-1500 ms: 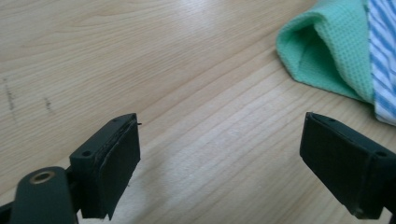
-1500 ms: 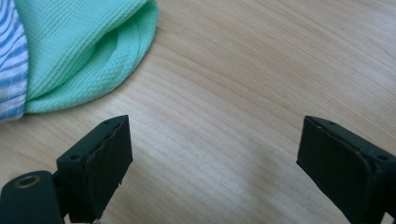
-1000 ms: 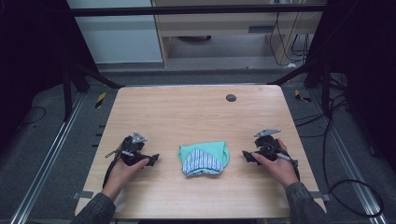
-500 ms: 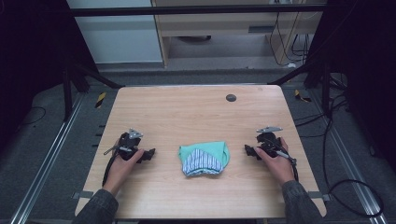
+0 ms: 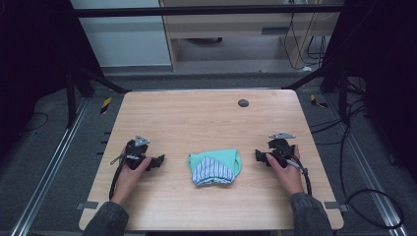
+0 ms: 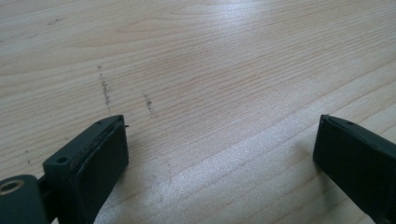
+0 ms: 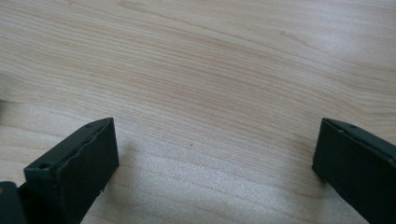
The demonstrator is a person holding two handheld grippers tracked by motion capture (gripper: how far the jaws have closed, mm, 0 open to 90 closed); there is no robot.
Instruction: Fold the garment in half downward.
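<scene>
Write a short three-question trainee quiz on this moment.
1. True or false: the left claw grips the folded cloth.
2. What lies between the right claw's jaws? A) cloth B) bare table C) a cable
3. The dark round spot lies at the table's ____ edge, away from the person.

Key: 1 false, it is open and apart from the cloth. 2 B. 3 far.
</scene>
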